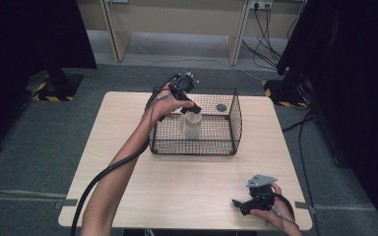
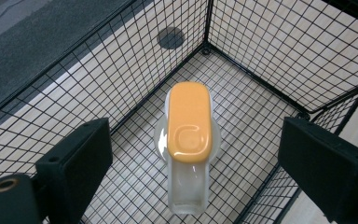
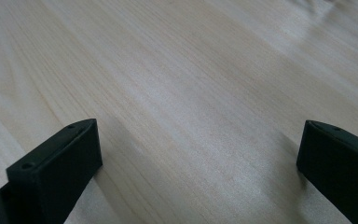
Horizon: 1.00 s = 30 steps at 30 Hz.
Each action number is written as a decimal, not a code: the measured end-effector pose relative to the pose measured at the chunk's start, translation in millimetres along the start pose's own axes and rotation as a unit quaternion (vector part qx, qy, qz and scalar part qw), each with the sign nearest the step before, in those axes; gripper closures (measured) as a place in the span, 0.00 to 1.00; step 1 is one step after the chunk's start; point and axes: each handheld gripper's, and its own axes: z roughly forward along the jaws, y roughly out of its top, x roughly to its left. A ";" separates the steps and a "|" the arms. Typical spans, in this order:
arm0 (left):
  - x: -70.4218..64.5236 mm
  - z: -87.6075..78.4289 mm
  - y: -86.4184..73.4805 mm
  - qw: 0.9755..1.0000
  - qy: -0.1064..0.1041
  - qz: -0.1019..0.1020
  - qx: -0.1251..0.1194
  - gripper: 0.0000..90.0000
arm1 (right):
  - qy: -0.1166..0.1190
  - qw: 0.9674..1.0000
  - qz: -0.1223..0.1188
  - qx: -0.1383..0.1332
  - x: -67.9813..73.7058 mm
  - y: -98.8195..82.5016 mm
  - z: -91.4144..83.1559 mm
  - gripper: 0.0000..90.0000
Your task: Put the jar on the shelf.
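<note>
One jug (image 2: 187,154), white with an orange lid, stands upright on the floor of the one wire basket (image 1: 236,120), toward its back left part, and the step in hand looks like the release after setting it there. The left claw (image 2: 191,158) hangs just above the jug with its jaws wide, one to each side of the lid and touching neither, so the jug stands free. The next move, as I judge it, calls for lifting that claw straight up past the basket rim without clipping the lid or the wire. The right claw (image 1: 240,204) lies low over the desk (image 1: 187,191) near its front right corner, jaws wide and empty. One dark round spot (image 1: 221,107) sits on the desk behind the basket. Two claws, one jug, one basket.
</note>
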 end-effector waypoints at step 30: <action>-16.5 -46.2 -38.2 0.998 -0.013 0.019 -0.065 0.08 | -0.001 1.000 0.001 -0.001 0.3 -0.2 0.1 0.00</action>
